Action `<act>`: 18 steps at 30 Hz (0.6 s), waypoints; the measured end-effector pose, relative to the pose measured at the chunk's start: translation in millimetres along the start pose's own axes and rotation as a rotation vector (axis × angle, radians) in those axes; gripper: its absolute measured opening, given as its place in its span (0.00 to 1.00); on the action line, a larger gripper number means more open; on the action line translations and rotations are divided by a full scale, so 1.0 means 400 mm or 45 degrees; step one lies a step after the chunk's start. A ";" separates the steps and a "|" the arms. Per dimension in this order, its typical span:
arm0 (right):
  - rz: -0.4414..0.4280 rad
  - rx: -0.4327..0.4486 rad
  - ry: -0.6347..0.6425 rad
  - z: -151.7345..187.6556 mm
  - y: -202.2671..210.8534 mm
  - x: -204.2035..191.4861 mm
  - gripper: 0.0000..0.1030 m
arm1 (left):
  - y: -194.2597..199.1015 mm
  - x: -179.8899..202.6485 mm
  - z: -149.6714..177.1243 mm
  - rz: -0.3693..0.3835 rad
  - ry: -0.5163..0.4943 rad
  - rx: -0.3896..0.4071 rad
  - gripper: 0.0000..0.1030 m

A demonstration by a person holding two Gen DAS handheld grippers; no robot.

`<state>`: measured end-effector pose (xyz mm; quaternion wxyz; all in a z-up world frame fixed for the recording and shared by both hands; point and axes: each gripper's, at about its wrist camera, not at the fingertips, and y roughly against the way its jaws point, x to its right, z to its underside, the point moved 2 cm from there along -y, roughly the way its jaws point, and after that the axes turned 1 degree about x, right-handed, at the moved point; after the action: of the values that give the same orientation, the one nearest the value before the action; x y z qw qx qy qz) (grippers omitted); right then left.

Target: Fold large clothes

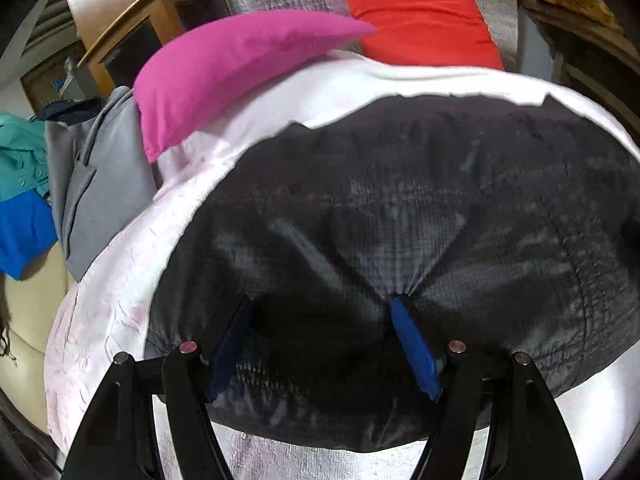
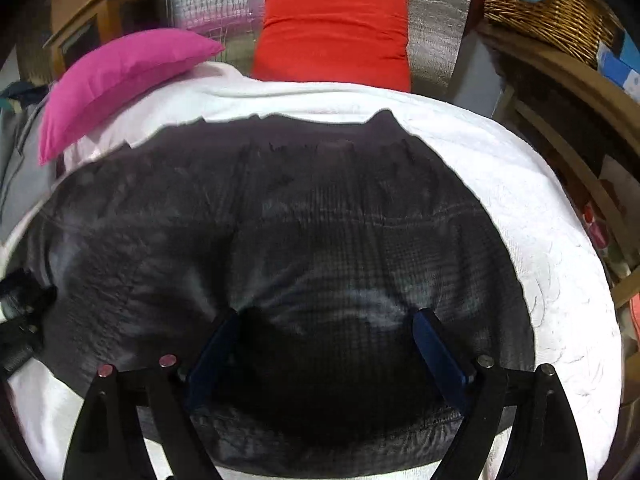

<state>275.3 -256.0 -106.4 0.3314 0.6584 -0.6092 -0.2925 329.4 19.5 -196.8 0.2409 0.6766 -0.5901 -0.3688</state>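
A large dark grey checked garment (image 1: 400, 208) lies spread on a white bedspread (image 1: 120, 304); it also fills the right wrist view (image 2: 280, 220). My left gripper (image 1: 320, 308) is open, its blue pads wide apart, pressed down on the garment's near part, with cloth puckered at the right pad (image 1: 412, 348). My right gripper (image 2: 326, 320) is open too, its pads resting on the garment near its front edge. The left gripper's body shows at the left edge of the right wrist view (image 2: 20, 320).
A pink pillow (image 1: 224, 68) and a red pillow (image 1: 424, 20) lie at the bed's far end against silver foil. Grey (image 1: 100, 200), teal and blue clothes (image 1: 20, 232) are piled left. A wicker basket (image 2: 552, 4) sits on wooden shelves at the right.
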 end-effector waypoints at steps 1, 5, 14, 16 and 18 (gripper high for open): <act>-0.014 0.038 0.002 -0.012 0.018 -0.002 0.88 | 0.014 -0.007 -0.011 0.026 0.041 0.018 0.71; -0.010 0.084 0.005 -0.054 0.014 -0.021 0.88 | 0.036 0.029 -0.042 0.086 0.038 0.080 0.71; -0.021 -0.054 -0.046 -0.057 -0.070 0.007 0.90 | 0.016 -0.026 -0.049 0.177 0.079 0.044 0.71; -0.037 0.000 -0.086 -0.055 -0.028 0.031 0.90 | 0.043 -0.114 -0.052 0.132 0.168 0.101 0.71; -0.059 0.035 -0.102 -0.054 -0.005 0.031 0.90 | 0.045 -0.186 -0.051 0.118 0.256 0.107 0.71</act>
<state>294.8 -266.8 -94.5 0.2907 0.6645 -0.6105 -0.3180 331.6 86.5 -154.6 0.2871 0.6916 -0.6085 -0.2626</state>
